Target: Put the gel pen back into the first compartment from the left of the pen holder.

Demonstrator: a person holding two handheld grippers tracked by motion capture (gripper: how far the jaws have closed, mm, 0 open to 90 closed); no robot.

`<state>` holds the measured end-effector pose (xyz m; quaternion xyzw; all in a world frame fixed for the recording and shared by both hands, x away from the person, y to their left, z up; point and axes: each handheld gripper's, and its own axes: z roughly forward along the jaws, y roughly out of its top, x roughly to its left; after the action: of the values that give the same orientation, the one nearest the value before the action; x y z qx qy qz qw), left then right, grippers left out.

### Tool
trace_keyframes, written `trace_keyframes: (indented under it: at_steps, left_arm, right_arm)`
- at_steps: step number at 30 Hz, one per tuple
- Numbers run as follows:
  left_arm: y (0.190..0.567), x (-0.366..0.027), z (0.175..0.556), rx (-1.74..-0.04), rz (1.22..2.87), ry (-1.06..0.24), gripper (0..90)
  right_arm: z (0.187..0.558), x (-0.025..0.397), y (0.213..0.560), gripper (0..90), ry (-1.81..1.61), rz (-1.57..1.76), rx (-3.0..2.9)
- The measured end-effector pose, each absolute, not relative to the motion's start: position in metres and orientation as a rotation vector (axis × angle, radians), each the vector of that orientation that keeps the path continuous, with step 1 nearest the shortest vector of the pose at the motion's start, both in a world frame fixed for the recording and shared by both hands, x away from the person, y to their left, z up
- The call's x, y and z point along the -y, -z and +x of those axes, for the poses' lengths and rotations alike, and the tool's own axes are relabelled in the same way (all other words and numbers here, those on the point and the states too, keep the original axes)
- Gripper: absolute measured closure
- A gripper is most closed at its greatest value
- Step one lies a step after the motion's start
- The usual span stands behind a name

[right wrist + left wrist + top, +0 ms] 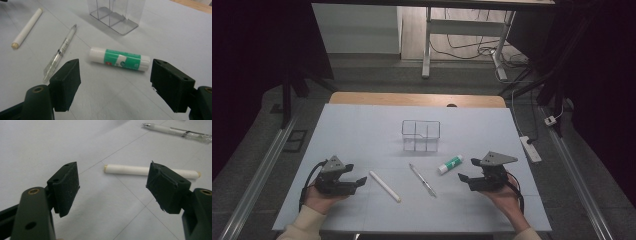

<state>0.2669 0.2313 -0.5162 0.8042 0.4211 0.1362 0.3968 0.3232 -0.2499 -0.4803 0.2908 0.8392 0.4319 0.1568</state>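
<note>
Here, in the high view, the left gripper (357,182) and the right gripper (465,170) rest low on the pale table (362,125), each in a hand, jaws wide apart and holding nothing. Between them lie a white stick (385,186), a clear pen (422,179) and a glue stick (450,164); a clear plastic box (421,135) stands farther back, apart from all three.

In the left gripper view, the open jaws frame the white stick (140,170), which lies just beyond them, with the pen (175,131) farther off.

In the right gripper view, the wide jaws point at the glue stick (120,59), lying on its side just ahead. Its green label carries small writing too blurred to read. The pen (60,53), the white stick (27,27) and the box (116,15) lie beyond.
</note>
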Motion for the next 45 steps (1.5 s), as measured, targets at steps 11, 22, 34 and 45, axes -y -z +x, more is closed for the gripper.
trace_keyframes:
  at_steps: [11, 22, 34, 45]
  left_arm:
    - [0.516, -0.231, 0.266, -1.066, 2.039, -0.348, 24.0]
    - [0.517, -0.231, 0.267, -1.068, 2.044, -0.348, 24.0]
    - [0.518, -0.23, 0.268, -1.069, 2.053, -0.343, 24.0]
    - [0.518, -0.231, 0.268, -1.067, 2.053, -0.343, 24.1]
  right_arm:
    - [0.33, 0.23, 0.475, 24.9, -1.226, 0.822, -2.434]
    - [0.335, 0.208, 0.472, 25.3, -1.226, 0.791, -2.465]
    - [0.339, 0.183, 0.474, 25.5, -1.229, 0.76, -2.517]
    - [0.344, 0.161, 0.478, 25.6, -1.196, 0.742, -2.575]
